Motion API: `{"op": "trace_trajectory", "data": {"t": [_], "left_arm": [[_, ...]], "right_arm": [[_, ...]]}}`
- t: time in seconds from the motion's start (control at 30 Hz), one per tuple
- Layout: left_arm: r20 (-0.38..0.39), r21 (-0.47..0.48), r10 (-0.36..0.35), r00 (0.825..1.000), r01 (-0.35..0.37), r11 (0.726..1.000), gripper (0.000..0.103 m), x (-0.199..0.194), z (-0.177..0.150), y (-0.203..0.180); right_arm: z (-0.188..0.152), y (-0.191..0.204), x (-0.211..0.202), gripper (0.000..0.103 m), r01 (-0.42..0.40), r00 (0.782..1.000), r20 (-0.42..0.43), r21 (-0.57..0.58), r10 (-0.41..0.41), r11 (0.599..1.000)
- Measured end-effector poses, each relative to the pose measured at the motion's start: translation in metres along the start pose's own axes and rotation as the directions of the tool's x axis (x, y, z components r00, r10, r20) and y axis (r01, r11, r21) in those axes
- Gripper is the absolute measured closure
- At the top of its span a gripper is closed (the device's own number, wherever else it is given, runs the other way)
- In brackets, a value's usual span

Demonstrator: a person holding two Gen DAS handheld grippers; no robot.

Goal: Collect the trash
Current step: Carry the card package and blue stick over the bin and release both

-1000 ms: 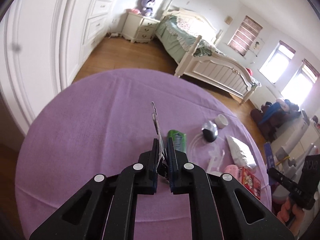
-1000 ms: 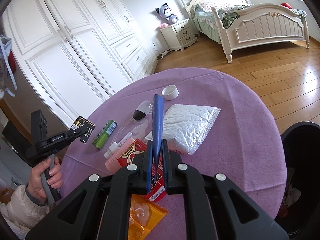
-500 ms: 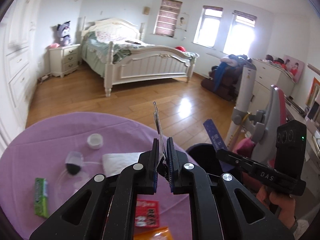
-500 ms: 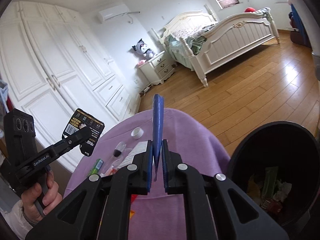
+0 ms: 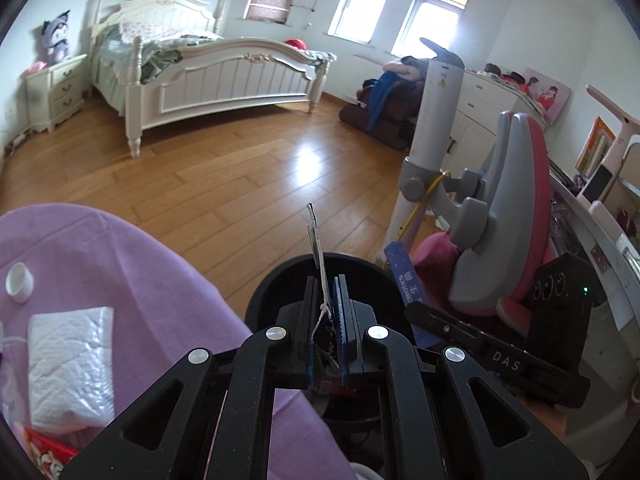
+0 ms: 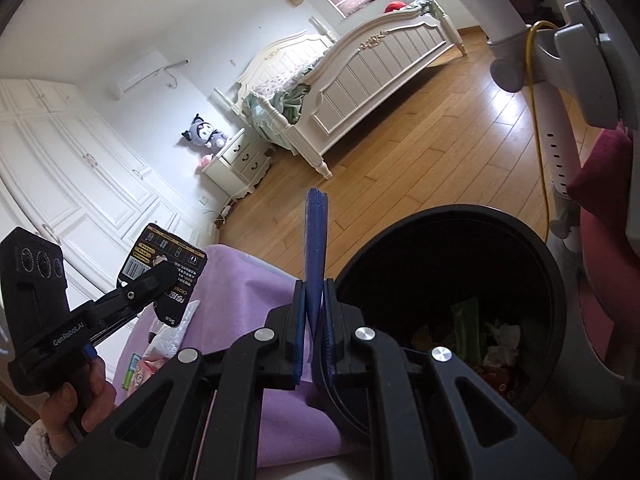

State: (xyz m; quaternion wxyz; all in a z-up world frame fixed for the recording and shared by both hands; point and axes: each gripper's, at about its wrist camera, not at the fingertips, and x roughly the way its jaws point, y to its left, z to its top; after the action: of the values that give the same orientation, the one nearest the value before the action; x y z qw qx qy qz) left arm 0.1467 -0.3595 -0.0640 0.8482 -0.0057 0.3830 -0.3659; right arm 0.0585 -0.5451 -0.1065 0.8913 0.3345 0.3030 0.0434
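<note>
Where the black battery card (image 6: pixel 162 268) stands edge-on in the left wrist view, it is pinched between the closed jaws of the left hand-held gripper (image 5: pixel 326 316), its thin upper edge rising above the rim of the black trash bin (image 5: pixel 288 276). From the right wrist view the same card shows its printed face and barcode, held over the edge of the purple desk (image 6: pixel 240 280). The right hand-held gripper (image 6: pixel 314 320) is clamped on a flat blue wrapper (image 6: pixel 315 236) that stands upright — just beside the bin's near rim, not inside it. Inside the bin lie a green packet (image 6: pixel 466 328) and crumpled white paper (image 6: pixel 502 340). On the desk remain a white padded mailer (image 5: pixel 70 364), a small white cap (image 5: pixel 18 282) and a red snack packet (image 5: pixel 44 454) at the lower edge. A person's hand (image 6: pixel 82 396) grips the left handle.
</note>
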Motion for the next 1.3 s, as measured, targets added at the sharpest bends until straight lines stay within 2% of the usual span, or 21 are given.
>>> {"op": "trace_trajectory", "data": {"t": [0.4,0.97,1.07,1.13,1.17,1.2,1.23,1.27,1.3], "left_arm": [[-0.110,0.011,-0.035,0.993,0.036,0.999,0.093,0.052,-0.006,-0.024],[-0.143,0.028,-0.040,0.989,0.045,0.999,0.093,0.074,-0.006,-0.034],[-0.156,0.040,-0.035,0.987,0.041,0.998,0.093,0.076,-0.005,-0.036],[-0.166,0.049,-0.021,0.986,0.029,0.998,0.084,0.078,-0.005,-0.038],[-0.167,0.047,-0.021,0.986,0.030,0.998,0.068,0.077,-0.004,-0.039],[-0.161,0.042,-0.022,0.987,0.029,0.999,0.046,0.074,-0.004,-0.039],[-0.144,0.036,-0.021,0.989,0.026,0.999,0.036,0.070,-0.004,-0.038],[-0.123,0.036,-0.017,0.992,0.022,0.999,0.028,0.065,-0.004,-0.039],[-0.109,0.040,-0.014,0.994,0.018,0.999,0.026,0.061,-0.004,-0.039]], "right_arm": [[-0.011,-0.043,0.003,0.094,0.028,0.999,-0.034,0.080,-0.025,0.996],[-0.010,-0.056,0.007,0.093,0.052,0.998,-0.046,0.100,-0.048,0.994],[-0.010,-0.060,0.007,0.090,0.063,0.997,-0.048,0.124,-0.058,0.990],[-0.011,-0.061,0.006,0.088,0.081,0.996,-0.055,0.140,-0.074,0.987],[-0.010,-0.061,0.005,0.085,0.095,0.995,-0.055,0.143,-0.088,0.985],[-0.010,-0.062,0.003,0.073,0.100,0.994,-0.049,0.147,-0.094,0.984],[-0.010,-0.061,0.000,0.057,0.100,0.995,-0.038,0.152,-0.095,0.983],[-0.010,-0.059,-0.003,0.052,0.101,0.995,-0.026,0.152,-0.098,0.983],[-0.010,-0.057,-0.005,0.046,0.104,0.995,-0.018,0.148,-0.103,0.983]]}}
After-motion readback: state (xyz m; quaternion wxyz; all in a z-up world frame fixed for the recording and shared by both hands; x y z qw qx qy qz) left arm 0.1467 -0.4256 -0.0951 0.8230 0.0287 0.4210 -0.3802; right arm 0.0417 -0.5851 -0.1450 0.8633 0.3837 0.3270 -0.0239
